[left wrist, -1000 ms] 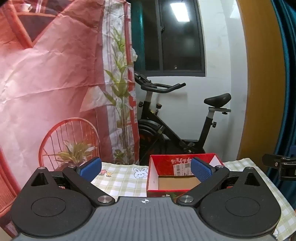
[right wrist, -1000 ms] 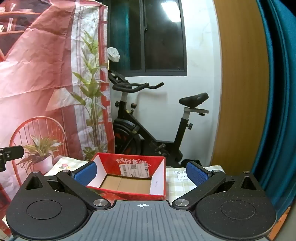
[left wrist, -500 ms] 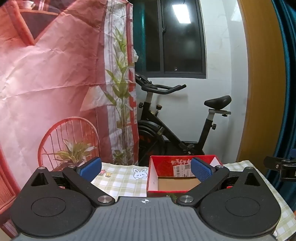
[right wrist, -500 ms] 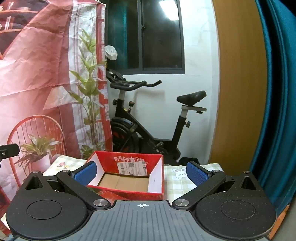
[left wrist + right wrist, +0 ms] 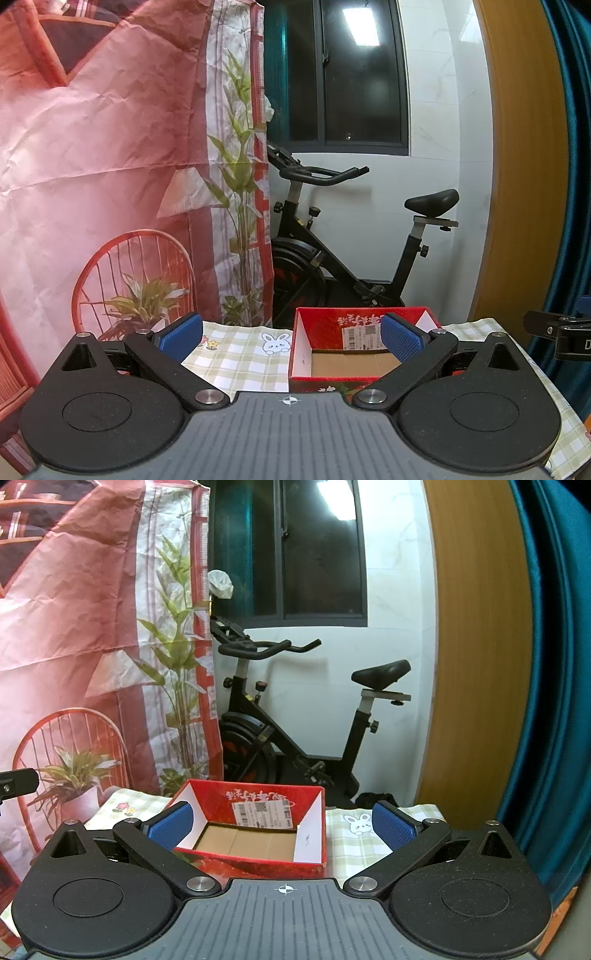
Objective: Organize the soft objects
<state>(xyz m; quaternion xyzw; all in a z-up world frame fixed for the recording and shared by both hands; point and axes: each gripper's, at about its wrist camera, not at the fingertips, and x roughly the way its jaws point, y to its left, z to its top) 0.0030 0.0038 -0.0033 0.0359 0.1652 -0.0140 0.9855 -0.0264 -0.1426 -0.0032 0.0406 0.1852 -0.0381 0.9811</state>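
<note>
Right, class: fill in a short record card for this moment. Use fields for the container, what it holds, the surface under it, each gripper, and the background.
container: red cardboard box, open at the top, shipping label on its inner far wall
contents: none visible, bare cardboard floor
surface: green checked tablecloth with bunny prints
left gripper: open, holding nothing
right gripper: open, holding nothing
soft objects: none in view
background: exercise bike, printed backdrop, dark window

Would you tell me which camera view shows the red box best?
The right wrist view: the red box sits nearly unobstructed, its bare cardboard floor visible. In the left wrist view, a blue finger pad overlaps the box's right part.
</note>
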